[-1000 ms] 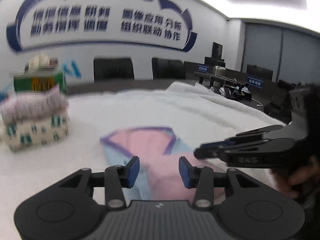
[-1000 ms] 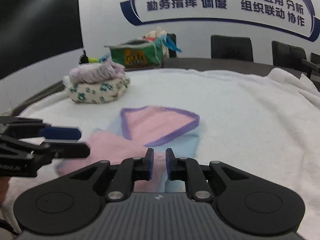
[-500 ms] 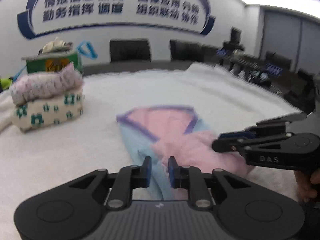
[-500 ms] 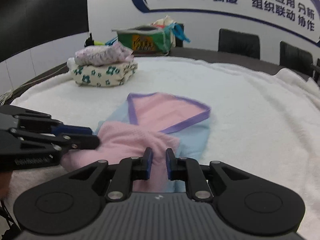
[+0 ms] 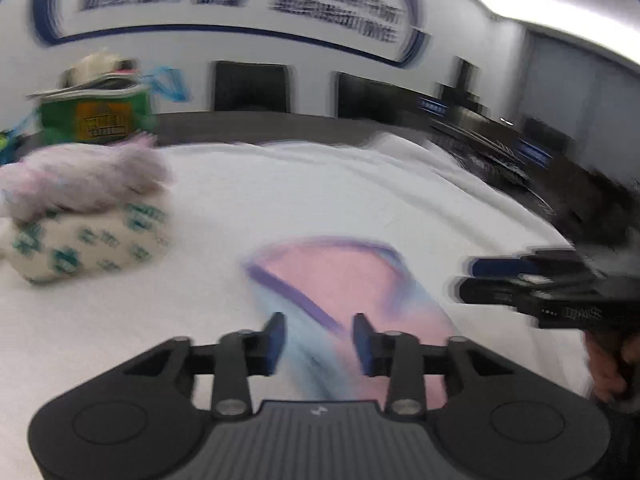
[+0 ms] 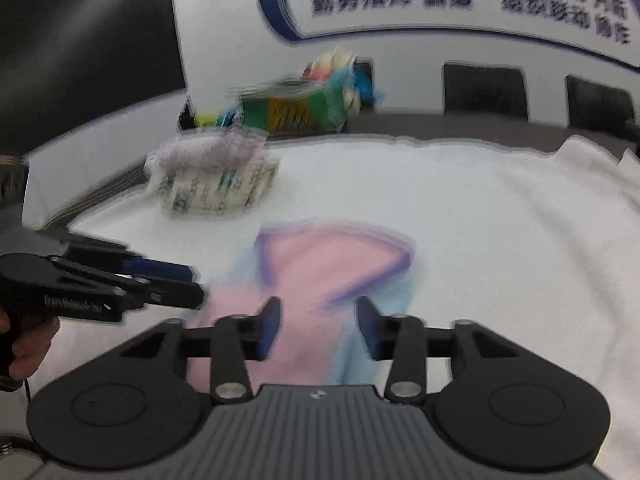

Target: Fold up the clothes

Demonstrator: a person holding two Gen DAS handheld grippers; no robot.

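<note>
A small pink and light-blue garment with purple trim (image 5: 340,276) lies partly folded on the white towel-covered table (image 5: 280,196); it also shows in the right wrist view (image 6: 320,268). My left gripper (image 5: 319,338) is open and empty, just above the garment's near edge. My right gripper (image 6: 318,326) is open and empty over the garment's near part. Each gripper shows in the other's view, the right one (image 5: 516,280) at the garment's right side and the left one (image 6: 160,280) at its left side. Both views are motion-blurred.
A stack of folded clothes (image 5: 80,208) sits at the left of the table, also in the right wrist view (image 6: 216,176). A green bag (image 5: 94,116) stuffed with items stands behind it. Black chairs (image 5: 250,86) line the far wall.
Both grippers have opened; the right was shut in both earlier frames, and the left closed half a second ago, then reopened. Both have drawn back a little from the garment, which lies on the table.
</note>
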